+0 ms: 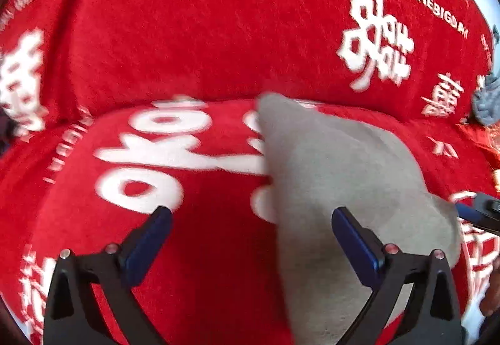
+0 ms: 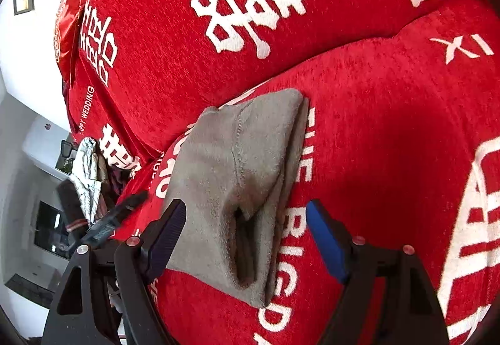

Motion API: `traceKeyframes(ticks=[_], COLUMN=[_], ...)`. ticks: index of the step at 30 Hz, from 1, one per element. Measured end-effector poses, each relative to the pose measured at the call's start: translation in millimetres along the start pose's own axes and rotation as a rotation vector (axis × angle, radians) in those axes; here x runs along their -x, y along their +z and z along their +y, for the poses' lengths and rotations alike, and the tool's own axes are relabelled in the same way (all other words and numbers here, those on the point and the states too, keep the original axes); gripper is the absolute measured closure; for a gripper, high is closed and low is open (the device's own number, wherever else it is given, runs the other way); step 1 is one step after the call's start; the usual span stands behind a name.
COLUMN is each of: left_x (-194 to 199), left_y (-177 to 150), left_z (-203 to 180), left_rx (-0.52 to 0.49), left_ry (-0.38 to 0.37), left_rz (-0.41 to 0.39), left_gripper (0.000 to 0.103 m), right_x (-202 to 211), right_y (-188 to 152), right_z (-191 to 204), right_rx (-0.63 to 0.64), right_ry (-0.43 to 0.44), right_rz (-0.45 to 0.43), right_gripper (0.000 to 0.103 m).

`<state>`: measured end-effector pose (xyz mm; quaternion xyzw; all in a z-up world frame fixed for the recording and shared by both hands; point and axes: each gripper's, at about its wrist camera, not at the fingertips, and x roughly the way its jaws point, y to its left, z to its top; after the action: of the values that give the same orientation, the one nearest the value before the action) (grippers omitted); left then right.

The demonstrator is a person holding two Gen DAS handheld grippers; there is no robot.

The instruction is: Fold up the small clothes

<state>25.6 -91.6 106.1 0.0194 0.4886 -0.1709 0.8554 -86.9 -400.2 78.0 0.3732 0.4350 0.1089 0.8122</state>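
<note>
A small grey garment (image 2: 237, 176) lies folded on a red sofa seat cushion (image 2: 390, 132) with white lettering. It also shows in the left wrist view (image 1: 337, 188), blurred. My left gripper (image 1: 250, 217) is open above the cushion, its right finger (image 1: 356, 245) over the garment's near part. My right gripper (image 2: 247, 213) is open with the garment's near end between its fingers. The left gripper also shows at the left of the right wrist view (image 2: 118, 213).
The red sofa backrest (image 1: 237, 26) rises behind the seat. A red cushion (image 2: 67, 26) and a pile of other clothes (image 2: 89, 176) sit at the sofa's far end. A blue-grey cloth (image 1: 487, 98) lies at the right edge.
</note>
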Motion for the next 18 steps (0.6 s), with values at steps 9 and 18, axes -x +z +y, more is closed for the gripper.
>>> traceKeyframes(ticks=[9, 18], left_x=[-89, -126], left_y=[30, 30], left_z=[10, -16], left_rx=[0.156, 0.134], left_ry=[-0.259, -0.36], left_rz=[0.244, 0.332], left_gripper=[0.001, 0.023], right_x=[-45, -91], right_y=[25, 24], right_z=[-11, -5], right_rx=[-0.067, -0.06], right_ry=[0.075, 0.071], right_rz=[0.082, 0.152], right_gripper=[0.021, 0.042])
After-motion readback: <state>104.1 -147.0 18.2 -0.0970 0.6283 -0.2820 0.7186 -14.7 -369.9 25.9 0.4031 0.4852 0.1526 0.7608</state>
